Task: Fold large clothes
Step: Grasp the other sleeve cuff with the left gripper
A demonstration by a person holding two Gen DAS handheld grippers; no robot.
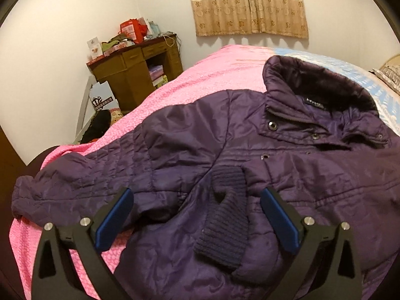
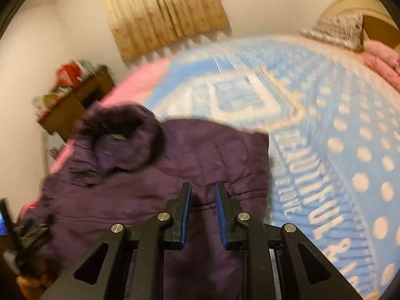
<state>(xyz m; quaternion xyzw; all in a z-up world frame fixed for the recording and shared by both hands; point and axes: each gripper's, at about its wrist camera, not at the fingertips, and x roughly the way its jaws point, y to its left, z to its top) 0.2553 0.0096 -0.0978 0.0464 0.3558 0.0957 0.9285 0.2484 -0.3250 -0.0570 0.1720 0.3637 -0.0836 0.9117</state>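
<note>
Bedroom setup: white walls, a beige patterned curtain (image 1: 250, 5) on the far wall, and a bed (image 1: 205, 75) covered by a pink quilt on one side and a blue blanket (image 2: 337, 137) with white dots and lettering on the other. Spread across the bed was a dark purple padded jacket (image 1: 275, 165), front side up, snaps visible, fuzzy-lined collar (image 1: 322, 82) pointing toward the curtain. One sleeve ran out toward the pink edge of the bed, and a ribbed knit cuff (image 1: 225, 215) lay folded over the chest.

The left gripper (image 1: 196, 215) had its jaws wide open either side of that cuff, not pinching anything. The right gripper (image 2: 203, 200) was over the jacket's other side with jaws nearly closed, a narrow gap between them and nothing caught.

Plenty of free blue blanket beside the jacket; a cluttered wooden desk (image 1: 140, 67) sat in the corner.
</note>
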